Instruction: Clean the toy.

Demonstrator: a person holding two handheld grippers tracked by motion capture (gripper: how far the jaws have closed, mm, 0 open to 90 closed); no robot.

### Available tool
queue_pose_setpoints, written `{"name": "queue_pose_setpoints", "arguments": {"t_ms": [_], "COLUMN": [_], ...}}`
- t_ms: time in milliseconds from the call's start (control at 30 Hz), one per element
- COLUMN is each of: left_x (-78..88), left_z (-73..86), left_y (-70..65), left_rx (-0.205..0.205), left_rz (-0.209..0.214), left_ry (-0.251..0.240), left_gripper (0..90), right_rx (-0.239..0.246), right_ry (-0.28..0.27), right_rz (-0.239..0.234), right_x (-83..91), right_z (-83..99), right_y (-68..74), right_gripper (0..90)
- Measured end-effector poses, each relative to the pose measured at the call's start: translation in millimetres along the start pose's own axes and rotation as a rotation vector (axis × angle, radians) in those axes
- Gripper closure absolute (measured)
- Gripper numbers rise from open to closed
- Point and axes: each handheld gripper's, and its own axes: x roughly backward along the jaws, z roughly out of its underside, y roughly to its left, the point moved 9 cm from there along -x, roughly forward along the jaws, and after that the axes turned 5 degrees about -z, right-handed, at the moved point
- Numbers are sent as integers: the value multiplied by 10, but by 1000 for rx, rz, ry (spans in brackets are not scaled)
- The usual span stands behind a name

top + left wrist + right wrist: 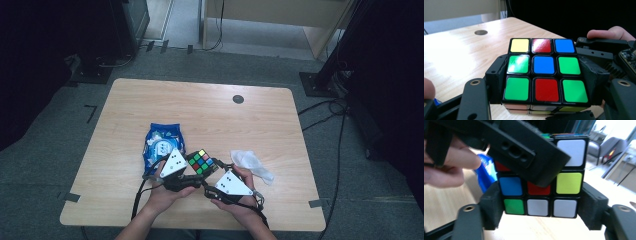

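Observation:
A scrambled colour cube (201,161) is held just above the wooden table (210,115) near its front edge, between both hand-held grippers. My left gripper (192,172) comes at it from the left. In the left gripper view the cube (544,75) sits between the black jaws, and the left gripper (545,82) is shut on its sides. My right gripper (216,169) reaches in from the right. In the right gripper view the right gripper (540,207) is shut on the bottom layer of the cube (564,192). The left gripper's jaw crosses the cube's upper left there.
A blue snack packet (162,142) lies on the table just left of the hands. A crumpled white plastic piece (250,162) lies to the right. A round grey grommet (238,99) sits near the far edge. Dark stands and cables ring the table.

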Motion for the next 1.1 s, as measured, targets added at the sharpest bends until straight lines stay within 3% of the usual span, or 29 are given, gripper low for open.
{"name": "queue_pose_setpoints", "arguments": {"t_ms": [167,267,400,533,667,833,967,1000,1100], "left_x": [4,56,131,178,198,90,13,-5,-31], "left_z": [11,-41,-87,-78,-31,148,238,255,290], "left_y": [22,50,153,292,361,403,358,333,299], "left_rx": [16,17,23,43,29,-38,-96,-127,-178], "left_rz": [40,46,23,1,1,-54,-79,-90,-111], "left_ry": [-4,-50,-77,-82,-85,-21,15,23,36], "left_gripper": [331,267,165,152,143,136,136,136,137], "right_rx": [-23,-36,-70,-113,-169,-231,-260,-264,-309], "right_ry": [53,56,73,74,82,76,77,74,74], "right_rz": [-28,-35,-17,-9,1,6,-28,-40,-76], "right_x": [23,37,72,131,225,352,403,407,416], "right_z": [20,10,62,61,49,-32,-98,-111,-148], "right_y": [8,-6,-122,-274,-436,-604,-603,-598,-567], "right_gripper": [345,348,348,348,348,348,348,347,347]}}
